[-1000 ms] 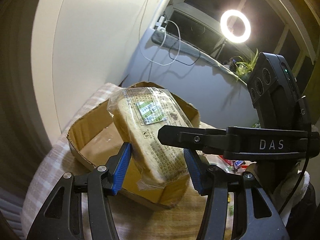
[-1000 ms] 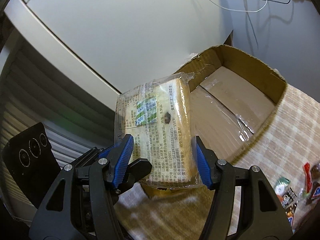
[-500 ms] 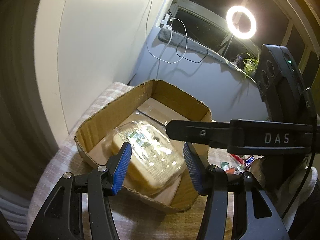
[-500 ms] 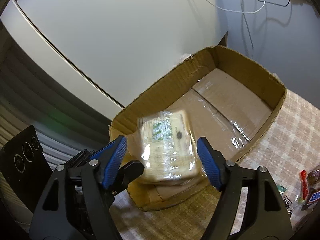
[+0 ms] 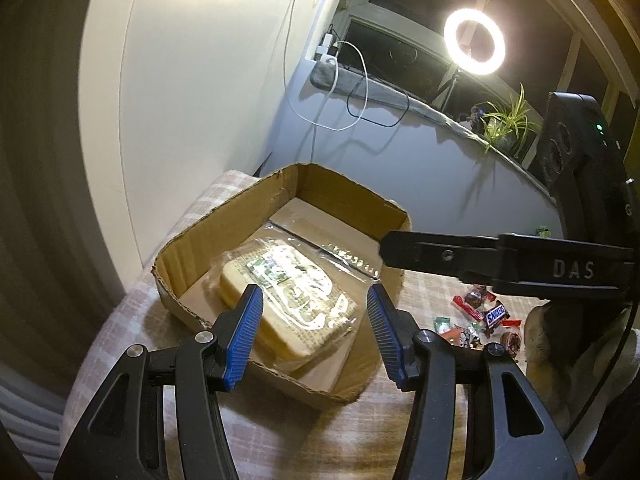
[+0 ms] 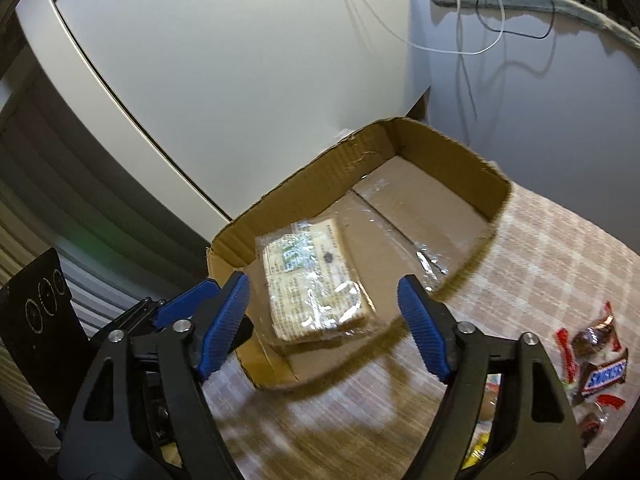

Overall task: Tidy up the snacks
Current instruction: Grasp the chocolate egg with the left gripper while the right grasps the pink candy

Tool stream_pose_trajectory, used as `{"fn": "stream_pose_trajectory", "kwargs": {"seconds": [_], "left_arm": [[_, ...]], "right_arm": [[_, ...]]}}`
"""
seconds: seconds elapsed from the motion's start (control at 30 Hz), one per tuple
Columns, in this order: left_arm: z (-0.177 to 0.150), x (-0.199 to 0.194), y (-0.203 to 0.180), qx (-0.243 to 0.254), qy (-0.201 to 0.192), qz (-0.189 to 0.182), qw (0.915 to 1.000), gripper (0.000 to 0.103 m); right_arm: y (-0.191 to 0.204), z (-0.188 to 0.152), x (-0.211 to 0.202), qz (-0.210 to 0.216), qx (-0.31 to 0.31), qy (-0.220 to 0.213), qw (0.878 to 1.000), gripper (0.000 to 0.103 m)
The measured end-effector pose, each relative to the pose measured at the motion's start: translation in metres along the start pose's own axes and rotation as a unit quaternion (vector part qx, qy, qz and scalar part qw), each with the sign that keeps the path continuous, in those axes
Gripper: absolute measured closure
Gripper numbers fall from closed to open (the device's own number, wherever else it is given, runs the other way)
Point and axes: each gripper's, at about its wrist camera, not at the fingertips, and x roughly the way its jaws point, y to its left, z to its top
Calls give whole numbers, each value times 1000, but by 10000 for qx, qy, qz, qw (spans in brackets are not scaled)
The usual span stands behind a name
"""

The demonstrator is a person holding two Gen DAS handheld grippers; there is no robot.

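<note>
A clear-wrapped pack of bread slices (image 5: 292, 300) lies flat inside an open cardboard box (image 5: 224, 216), in its near end. It also shows in the right wrist view (image 6: 316, 284), in the same box (image 6: 452, 148). My left gripper (image 5: 314, 336) is open and empty, above the box's near edge, apart from the pack. My right gripper (image 6: 322, 328) is open and empty, also above the near edge. A pile of small wrapped candies with a Snickers bar (image 5: 496, 314) lies on the checked cloth right of the box; the bar also shows in the right wrist view (image 6: 604, 374).
The box sits on a checked tablecloth (image 6: 552, 264) against a white wall. The right gripper's black body (image 5: 520, 260) crosses the left wrist view. A ring light (image 5: 474, 42), cables and a plant (image 5: 506, 120) are on the ledge behind.
Both grippers held the bread pack above the box a second ago. They opened, the pack dropped into the box, and both grippers drew back.
</note>
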Motion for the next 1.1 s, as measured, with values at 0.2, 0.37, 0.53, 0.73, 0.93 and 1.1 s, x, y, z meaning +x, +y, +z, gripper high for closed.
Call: {"fn": "stream_pose_trajectory", "kwargs": {"seconds": [0.2,0.37,0.53,0.73,0.93,1.1], "left_arm": [[-2,-7,-17,139,-60,-48,9999,49],[-6,-13,-35,326,-111,-155,9993,48],[-12,-6,-57,473,-14,-378,9982,48],[-25,10,-90,686,212,-616,9955,48],[-41,29,-116,839,495,-767,9923,48],[-50,43,-129,975,669,-810,9897,48]], "right_arm": [[-9,-13,-30,-397,-132,-203,9989,13],[-31,-28,-69,-862,-171,-502,9949,12],[-62,-50,-109,-1446,-150,-955,9848,0],[-109,-78,-140,-1793,183,-930,9792,0],[-147,-117,-158,-1913,640,-860,9757,2],[-160,-150,-159,-2037,803,-688,9733,13]]}}
